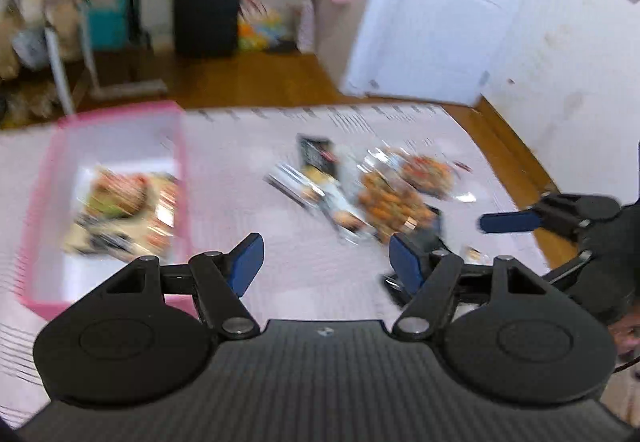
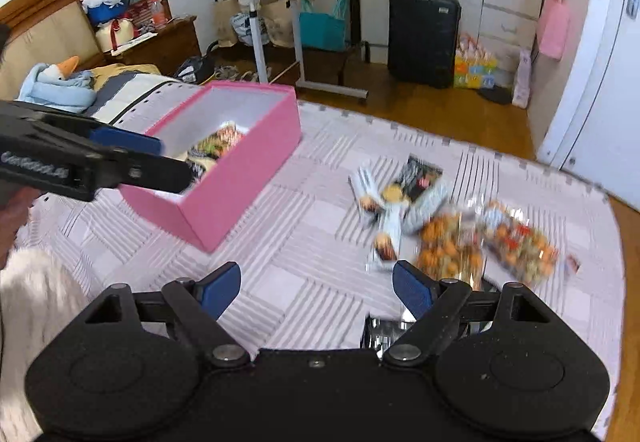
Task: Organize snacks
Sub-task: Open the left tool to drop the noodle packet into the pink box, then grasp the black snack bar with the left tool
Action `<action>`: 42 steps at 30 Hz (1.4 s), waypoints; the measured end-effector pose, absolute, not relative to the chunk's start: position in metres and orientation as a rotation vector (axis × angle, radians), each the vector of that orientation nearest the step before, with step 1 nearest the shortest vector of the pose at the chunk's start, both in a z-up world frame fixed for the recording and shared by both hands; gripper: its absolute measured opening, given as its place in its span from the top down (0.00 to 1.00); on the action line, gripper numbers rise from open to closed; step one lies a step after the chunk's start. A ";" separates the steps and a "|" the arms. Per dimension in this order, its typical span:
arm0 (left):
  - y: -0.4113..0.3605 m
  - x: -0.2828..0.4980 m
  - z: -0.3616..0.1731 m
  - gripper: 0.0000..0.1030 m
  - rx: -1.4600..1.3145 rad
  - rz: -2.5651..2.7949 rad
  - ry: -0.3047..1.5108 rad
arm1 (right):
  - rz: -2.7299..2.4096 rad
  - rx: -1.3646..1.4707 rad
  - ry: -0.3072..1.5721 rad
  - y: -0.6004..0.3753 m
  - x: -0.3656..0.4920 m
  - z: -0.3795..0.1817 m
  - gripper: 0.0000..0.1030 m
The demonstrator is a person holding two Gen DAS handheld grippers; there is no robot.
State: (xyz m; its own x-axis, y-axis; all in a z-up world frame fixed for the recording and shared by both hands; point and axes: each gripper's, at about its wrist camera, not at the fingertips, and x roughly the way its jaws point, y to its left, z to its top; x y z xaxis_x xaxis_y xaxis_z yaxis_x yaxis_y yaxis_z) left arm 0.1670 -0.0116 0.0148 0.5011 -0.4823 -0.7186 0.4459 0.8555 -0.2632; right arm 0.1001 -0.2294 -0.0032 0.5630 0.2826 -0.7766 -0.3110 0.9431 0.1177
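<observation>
Left gripper point(image 1: 326, 256): nearest the left wrist camera; black hinged arms with blue pads, jaws wide apart, nothing between them. It hangs over the mat between the box and the loose snacks.
Right gripper point(image 2: 316, 284): same build, jaws also apart and empty. It sits low over the near edge of the snack pile – a likely start for the next pick, judging from the task.
Floor mat point(image 2: 304, 242): pale pink-grey foam tiles with ribbed, striped squares and interlocking edges; everything stands on it.
Pink box point(image 2: 256, 162): rectangular, rigid, matte pink walls, white inside, open on top. It stands to the left of the pile, well apart, probably as the collecting bin.
Snacks in box point(image 1: 124, 210): a few packets already lie on its floor; blurred, with printed wrappers in red, green and cream.
Loose snacks point(image 2: 448, 214): a scattered heap still on the mat – crinkly clear bags point(image 2: 520, 242) of orange and red pieces, pale long wrappers point(image 2: 386, 230), one dark packet point(image 2: 422, 176). Some overlap.
Progress: partly done, by my reading; most packets remain outside.
Background: wooden floor, white door, black suitcase point(image 2: 424, 38).
</observation>
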 end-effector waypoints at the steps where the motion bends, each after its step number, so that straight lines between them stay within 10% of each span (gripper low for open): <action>1: -0.022 0.167 0.005 0.34 -0.046 -0.570 0.909 | 0.360 -0.035 0.912 -0.235 0.098 -0.014 0.16; 22: -0.151 0.209 -0.152 0.50 -0.020 -0.780 1.017 | 0.198 0.248 1.189 -0.273 0.133 -0.164 0.16; 42: -0.139 0.203 -0.167 0.66 -0.162 -0.971 1.255 | 0.198 0.101 1.116 -0.258 0.122 -0.154 0.14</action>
State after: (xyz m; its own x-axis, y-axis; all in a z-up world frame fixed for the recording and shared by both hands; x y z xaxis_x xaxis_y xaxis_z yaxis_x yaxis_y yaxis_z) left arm 0.2025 -0.1389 -0.1668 -0.0138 -0.6905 -0.7232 0.5267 0.6098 -0.5922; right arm 0.1224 -0.2579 -0.1542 0.4236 0.2084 -0.8815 -0.1074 0.9779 0.1796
